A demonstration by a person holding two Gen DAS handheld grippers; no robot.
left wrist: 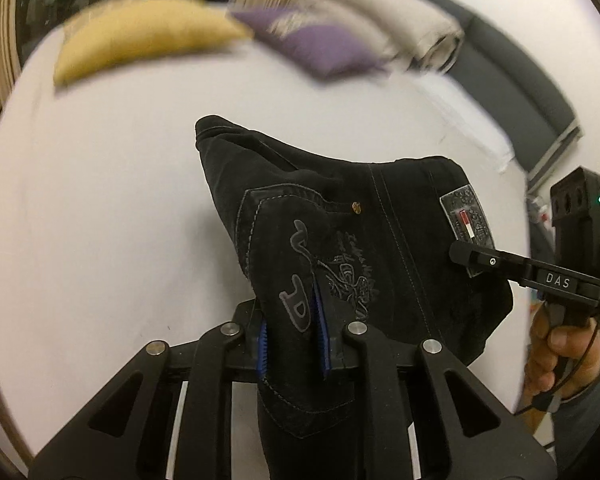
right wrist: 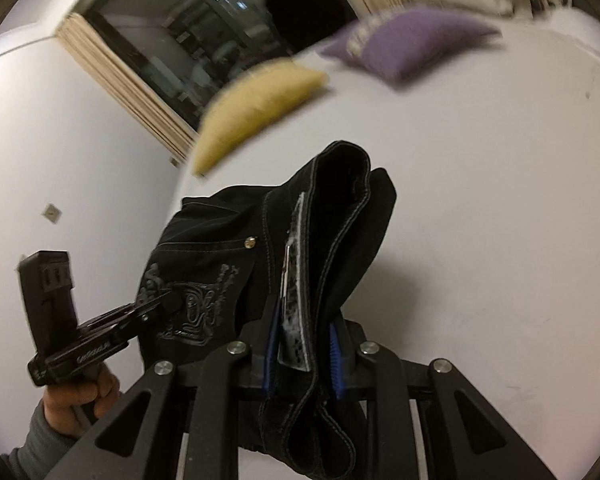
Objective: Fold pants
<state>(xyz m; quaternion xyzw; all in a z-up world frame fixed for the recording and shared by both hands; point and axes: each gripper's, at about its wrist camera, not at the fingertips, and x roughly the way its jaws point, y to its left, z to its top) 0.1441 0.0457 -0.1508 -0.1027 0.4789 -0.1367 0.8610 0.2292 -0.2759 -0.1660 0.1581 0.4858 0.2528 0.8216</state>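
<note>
Clearly, both grippers have hold of the black pants (left wrist: 340, 240), which hang bunched above the white bed (left wrist: 100, 220) rather than lying flat on it.

From the left wrist view, the left gripper (left wrist: 292, 336) has its 2 blue-padded fingers (left wrist: 263, 344) closed tight on the back pocket panel, right at the embroidered design; the cloth runs up and away from the jaws toward the waistband and also droops down between the linkage arms. To its right, the right gripper (left wrist: 466, 254) reaches in from the side, its tip against the waistband just under the pants' patch label (left wrist: 466, 216), with the person's right hand (left wrist: 560, 352) on its handle.

From the right wrist view, the right gripper (right wrist: 304, 356) is pinched shut on a thick fold of waistband with the label sandwiched in it, stitched hems curling out above and below the jaws. The left gripper (right wrist: 168, 302) meets the pocket embroidery at the left, held by the left hand (right wrist: 84, 396).

Farther back on the bed sit a yellow cushion (left wrist: 148, 36), a purple cushion (left wrist: 316, 48) and pale folded bedding (left wrist: 380, 12), all motion-blurred.
</note>
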